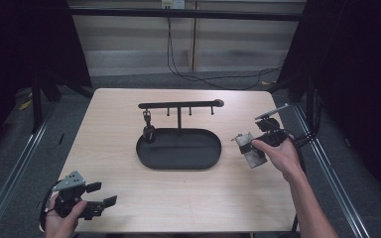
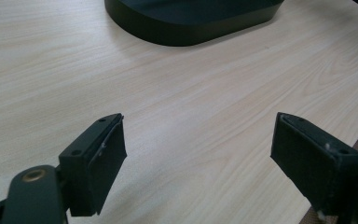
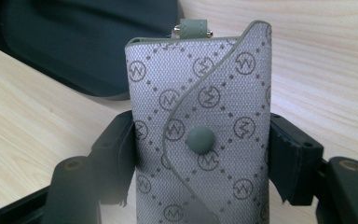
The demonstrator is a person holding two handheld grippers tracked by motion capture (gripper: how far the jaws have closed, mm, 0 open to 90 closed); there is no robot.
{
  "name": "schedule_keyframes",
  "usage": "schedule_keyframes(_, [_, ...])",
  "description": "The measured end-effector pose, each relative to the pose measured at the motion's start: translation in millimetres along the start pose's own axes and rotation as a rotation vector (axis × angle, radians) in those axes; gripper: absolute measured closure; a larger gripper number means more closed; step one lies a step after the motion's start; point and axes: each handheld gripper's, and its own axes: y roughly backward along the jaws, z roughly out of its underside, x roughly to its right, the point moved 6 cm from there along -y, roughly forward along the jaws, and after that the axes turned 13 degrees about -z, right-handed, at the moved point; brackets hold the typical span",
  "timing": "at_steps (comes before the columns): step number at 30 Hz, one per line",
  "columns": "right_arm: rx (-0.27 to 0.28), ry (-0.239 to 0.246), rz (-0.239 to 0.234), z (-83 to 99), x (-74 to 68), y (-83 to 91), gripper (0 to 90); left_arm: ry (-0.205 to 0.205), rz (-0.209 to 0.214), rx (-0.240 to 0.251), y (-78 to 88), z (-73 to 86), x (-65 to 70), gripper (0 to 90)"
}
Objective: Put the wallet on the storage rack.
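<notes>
Right of the black tray (image 1: pixel 178 148), the right gripper (image 3: pixel 200 140) clamps the grey key pouch (image 3: pixel 200 121); keep it squeezed evenly. Near the tray's front, the left gripper (image 2: pixel 198 154) gapes wide, holding nothing

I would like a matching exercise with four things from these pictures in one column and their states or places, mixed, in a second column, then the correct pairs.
Things:
1. grey key pouch
2. left hand-held gripper
3. black oval tray
4. right hand-held gripper

States or places:
A. jaws open, nothing between them
B. at the middle of the table, under a hook rack
C. shut on the pouch
D. snap closed, clamped at both sides

Pairs: 1-D, 2-A, 3-B, 4-C
</notes>
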Motion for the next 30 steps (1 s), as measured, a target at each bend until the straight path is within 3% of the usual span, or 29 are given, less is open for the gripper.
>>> schedule_keyframes(12, [0.065, 0.016, -0.047, -15.5, -21.0, 3.3, 33.0, 0.002, 0.005, 0.004, 1.0, -0.3, -0.1, 17.7])
schedule_keyframes(30, [0.165, -0.025, -0.168, -34.1, -41.7, -13.6, 33.1, 0.0, 0.004, 0.001, 0.4, 0.0, 0.0, 17.6])
